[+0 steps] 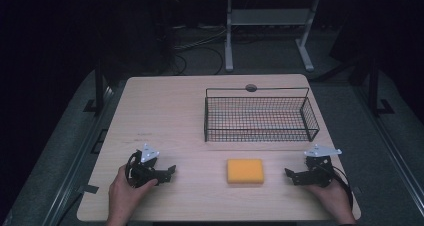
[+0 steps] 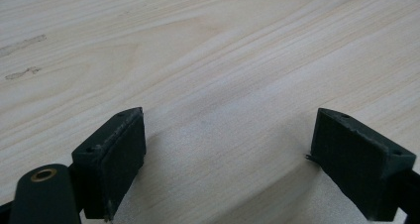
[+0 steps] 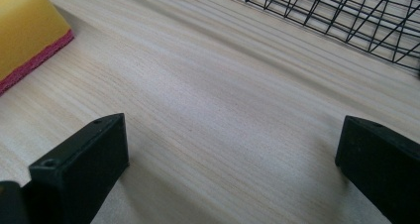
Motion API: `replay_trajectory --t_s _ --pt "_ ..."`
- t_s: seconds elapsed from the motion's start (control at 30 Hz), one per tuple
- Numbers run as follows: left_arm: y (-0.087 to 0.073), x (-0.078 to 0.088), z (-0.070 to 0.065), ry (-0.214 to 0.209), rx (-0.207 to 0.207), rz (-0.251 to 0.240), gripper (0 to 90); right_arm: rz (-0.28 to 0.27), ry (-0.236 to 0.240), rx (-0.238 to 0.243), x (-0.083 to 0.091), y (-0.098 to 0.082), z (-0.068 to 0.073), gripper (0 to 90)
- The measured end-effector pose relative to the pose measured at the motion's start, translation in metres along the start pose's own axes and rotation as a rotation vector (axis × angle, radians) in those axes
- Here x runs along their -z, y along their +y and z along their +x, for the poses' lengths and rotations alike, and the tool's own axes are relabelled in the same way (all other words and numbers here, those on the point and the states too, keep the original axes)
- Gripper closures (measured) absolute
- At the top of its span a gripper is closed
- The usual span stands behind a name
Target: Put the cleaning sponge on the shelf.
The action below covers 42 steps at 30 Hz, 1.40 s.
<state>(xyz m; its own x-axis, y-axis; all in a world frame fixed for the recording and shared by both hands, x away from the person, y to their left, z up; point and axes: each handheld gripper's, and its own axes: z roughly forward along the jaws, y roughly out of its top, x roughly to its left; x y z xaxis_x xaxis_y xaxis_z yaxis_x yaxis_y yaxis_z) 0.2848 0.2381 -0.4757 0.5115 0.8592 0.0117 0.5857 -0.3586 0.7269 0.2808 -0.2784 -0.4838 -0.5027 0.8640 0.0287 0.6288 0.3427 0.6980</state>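
Both grippers rest low on the table, jaws spread wide and holding nothing.

In the high view the left gripper (image 1: 167,172) sits at about 7 o'clock on the wooden table (image 1: 165,111), held by the left hand (image 1: 127,190) and pointing toward 3 o'clock; the right gripper (image 1: 290,175), at 5 o'clock in the right hand (image 1: 332,196), points toward 9 o'clock. The yellow sponge (image 1: 245,170) lies between them, apart from both. The wire basket (image 1: 260,115) stands at 1 o'clock. Both forearms are cut off at the bottom edge. The right gripper view shows a red underlayer on the sponge (image 3: 25,33) at 10 o'clock, partly out of frame.
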Motion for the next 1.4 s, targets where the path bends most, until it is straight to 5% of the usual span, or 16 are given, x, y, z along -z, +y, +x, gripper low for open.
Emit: replay_trajectory --t_s 0.33,0.6,0.9,1.4 --pt "0.0 0.0 0.0 0.0 0.001 -0.001 13.0 0.01 -0.002 -0.004 0.002 0.001 0.001 3.9" --pt "0.0 0.0 0.0 0.0 0.0 -0.001 13.1 0.016 0.057 -0.015 0.014 0.007 0.0 40.9" --pt "0.0 0.0 0.0 0.0 0.0 0.0 13.1 -0.003 0.198 0.002 0.03 0.01 0.007 88.1" --pt "0.0 0.0 0.0 0.0 0.0 0.0 13.1 0.006 0.314 0.097 0.028 0.022 0.039 89.6"
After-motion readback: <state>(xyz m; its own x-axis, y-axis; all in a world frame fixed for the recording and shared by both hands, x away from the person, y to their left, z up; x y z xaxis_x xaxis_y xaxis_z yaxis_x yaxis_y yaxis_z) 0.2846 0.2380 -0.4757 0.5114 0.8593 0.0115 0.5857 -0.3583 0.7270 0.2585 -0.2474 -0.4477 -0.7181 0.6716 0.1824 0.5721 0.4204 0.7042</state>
